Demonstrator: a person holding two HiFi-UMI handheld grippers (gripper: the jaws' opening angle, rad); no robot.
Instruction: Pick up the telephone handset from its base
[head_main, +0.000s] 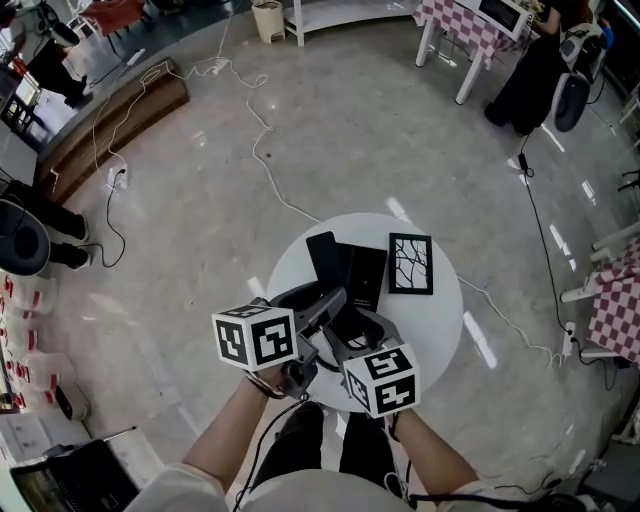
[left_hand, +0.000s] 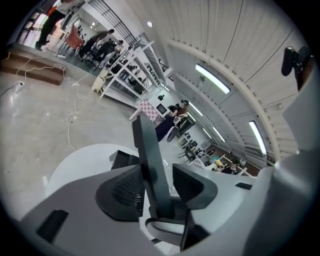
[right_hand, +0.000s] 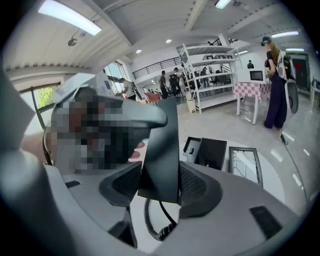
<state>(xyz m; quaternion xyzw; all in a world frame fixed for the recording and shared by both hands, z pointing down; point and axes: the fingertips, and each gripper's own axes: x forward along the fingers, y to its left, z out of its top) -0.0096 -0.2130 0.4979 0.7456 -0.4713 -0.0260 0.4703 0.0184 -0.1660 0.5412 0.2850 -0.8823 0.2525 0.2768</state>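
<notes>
Handset (right_hand: 162, 140) in right gripper (right_hand: 160, 182) jaws, partly hidden; cord (right_hand: 149, 215) end hidden

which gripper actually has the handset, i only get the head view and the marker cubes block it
observer: The right gripper. In its own view both jaws press on the handset.
operator: so is the left one off it
observer: The left gripper has the handset between its jaws, but a gap shows on one side, so it is not clamped.
operator: cord snagged anywhere
observer: The coiled cord hangs below the handset in the right gripper view. I see no snag there, though its far end is out of sight.
</notes>
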